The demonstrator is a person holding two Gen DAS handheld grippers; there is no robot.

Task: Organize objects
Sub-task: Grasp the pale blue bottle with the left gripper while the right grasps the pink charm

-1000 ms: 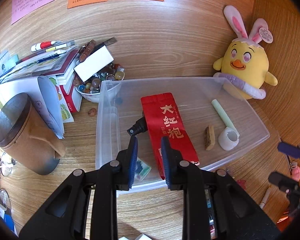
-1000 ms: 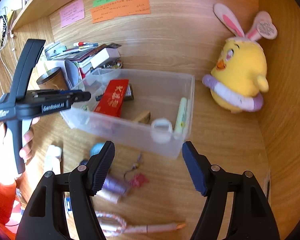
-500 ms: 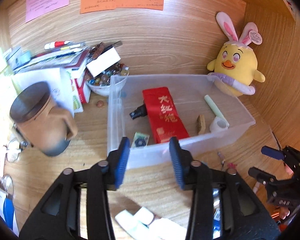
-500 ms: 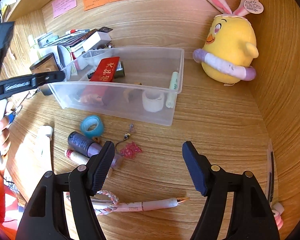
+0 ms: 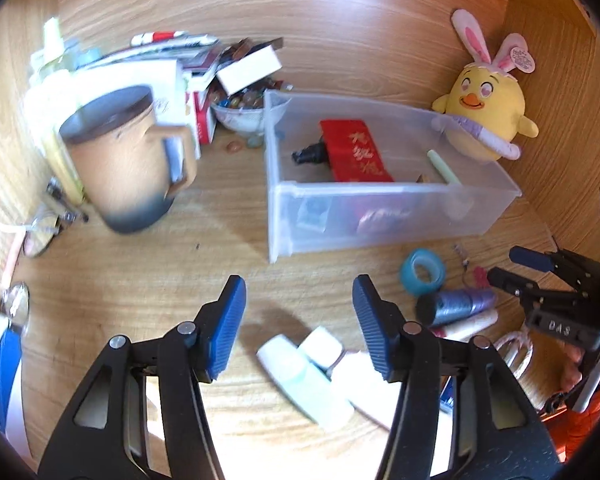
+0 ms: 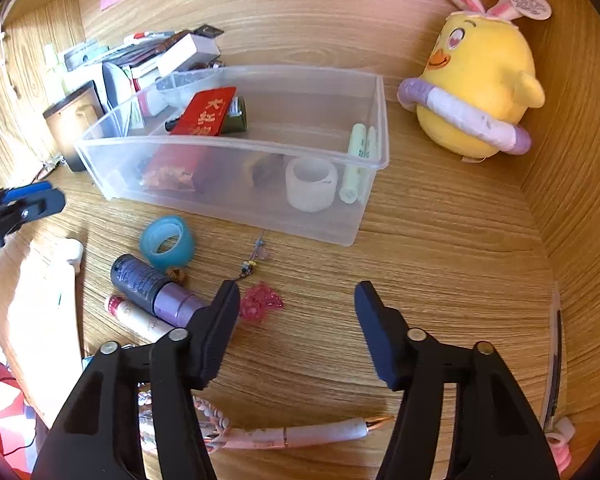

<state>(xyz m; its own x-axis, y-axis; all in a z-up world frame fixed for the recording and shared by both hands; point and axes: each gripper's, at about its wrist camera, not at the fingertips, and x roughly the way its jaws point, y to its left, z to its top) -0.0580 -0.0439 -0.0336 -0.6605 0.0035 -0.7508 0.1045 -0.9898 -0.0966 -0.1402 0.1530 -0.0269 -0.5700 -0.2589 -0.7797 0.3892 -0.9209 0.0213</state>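
Landmark: clear plastic bin (image 6: 364, 184) on the wooden desk (image 6: 440, 280).

Left of the bin: left gripper (image 5: 300, 320), jaws spread, empty, over white tubes (image 5: 304, 376).

In front of the bin: blue tape roll (image 6: 167, 242), purple bottle (image 6: 156, 292), pink charm (image 6: 260, 303).

Inside the bin: red packet (image 6: 206, 112), white ring (image 6: 311, 183), green tube (image 6: 354, 162).

Near the bin's front: right gripper (image 6: 296, 312), jaws wide, empty.

Right of the bin: yellow plush (image 6: 476, 76).

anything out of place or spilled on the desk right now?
Yes. Stray beads lie on the desk beside the full bead bowl. A white box sits tilted on top of that bowl. Nothing looks broken.
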